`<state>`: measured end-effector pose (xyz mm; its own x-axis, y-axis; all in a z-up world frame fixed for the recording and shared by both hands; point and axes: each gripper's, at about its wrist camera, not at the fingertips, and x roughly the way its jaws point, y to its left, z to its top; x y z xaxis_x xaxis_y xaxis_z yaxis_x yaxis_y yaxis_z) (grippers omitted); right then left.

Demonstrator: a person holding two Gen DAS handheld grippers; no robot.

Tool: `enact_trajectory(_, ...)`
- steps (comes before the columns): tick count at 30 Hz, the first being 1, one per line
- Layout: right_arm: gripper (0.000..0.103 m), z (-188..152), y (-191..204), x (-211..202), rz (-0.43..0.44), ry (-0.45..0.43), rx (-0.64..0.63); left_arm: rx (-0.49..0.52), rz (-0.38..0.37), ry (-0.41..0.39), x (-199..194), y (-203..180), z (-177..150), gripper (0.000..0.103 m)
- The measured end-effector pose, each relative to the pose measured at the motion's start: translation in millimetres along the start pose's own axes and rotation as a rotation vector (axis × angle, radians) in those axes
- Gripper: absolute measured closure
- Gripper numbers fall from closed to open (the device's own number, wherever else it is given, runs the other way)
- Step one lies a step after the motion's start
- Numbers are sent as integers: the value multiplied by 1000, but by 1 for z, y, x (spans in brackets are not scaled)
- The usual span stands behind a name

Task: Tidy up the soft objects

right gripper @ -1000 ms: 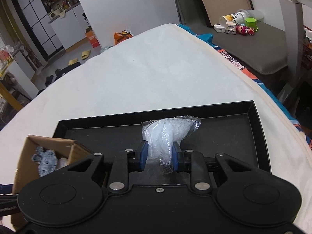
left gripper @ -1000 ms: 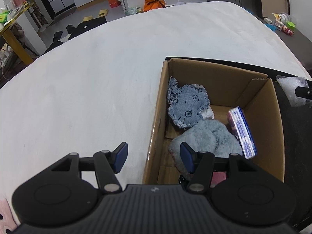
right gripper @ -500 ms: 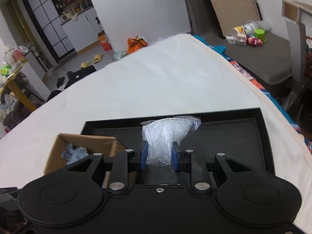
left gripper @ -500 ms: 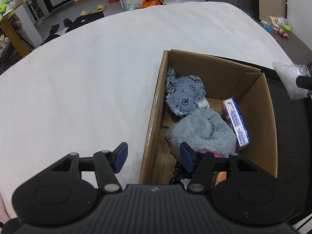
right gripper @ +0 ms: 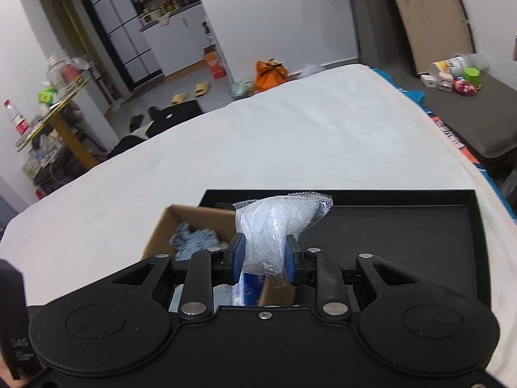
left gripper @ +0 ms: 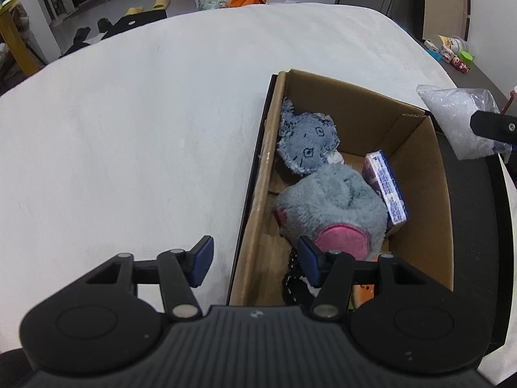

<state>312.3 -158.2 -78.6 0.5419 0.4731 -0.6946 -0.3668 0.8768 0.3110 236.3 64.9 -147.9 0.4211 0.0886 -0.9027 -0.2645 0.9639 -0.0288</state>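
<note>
The right gripper [right gripper: 263, 260] clamps a crinkly clear plastic bag [right gripper: 278, 223] of white filling in the air, above the near corner of a cardboard box [left gripper: 420, 174] that stands on a black tray [right gripper: 404, 226] on a white bed [left gripper: 129, 129]. The left gripper [left gripper: 255, 260] hovers over the box's near left wall, its jaws closing slightly with nothing pressed between them. Inside lie a frayed denim toy [left gripper: 307, 144], a fuzzy grey plush with a pink patch [left gripper: 332, 207] and a flat, glossy purple packet [left gripper: 384, 187] leaning on the plush.

The bag is pinched at its narrow, slippery neck, so it could slide free before reaching the box. It is light and puffy, and may perch on the plush and roll out over the low wall. The left jaw hanging inside could snag the plush.
</note>
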Motion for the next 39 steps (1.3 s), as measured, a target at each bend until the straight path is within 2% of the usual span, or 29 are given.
enact_trajectory(4,78,-9,11,-3,18,14,8,-13,-16,-2,-1,7,-4,51)
enact_trajectory(7,78,-16,18,-4,27,28,13,-21,-30,3,-2,13,-7,58)
enact_trajectory(12,77,-26,34,-9,49,43,-1,-47,-61,18,1,21,-11,85)
enact_trajectory(14,77,-30,40,-10,56,50,-7,-50,-79,20,1,24,-12,90)
enact_trajectory(20,76,-45,51,-13,110,70,14,-40,-84,11,-1,24,-13,90)
enact_trajectory(22,70,-50,55,-14,133,82,22,-41,-88,16,0,24,-12,89)
enact_trajectory(24,56,-56,59,-10,169,125,28,-35,-88,29,-2,24,-11,88)
enact_trajectory(26,53,-59,60,-10,189,134,54,-27,-78,16,-8,24,-11,87)
enact_trajectory(34,53,-60,56,-38,129,61,77,-16,-73,-11,-40,25,-13,84)
enact_trajectory(39,53,-66,45,-51,91,45,115,-4,-73,-45,-65,22,-16,73)
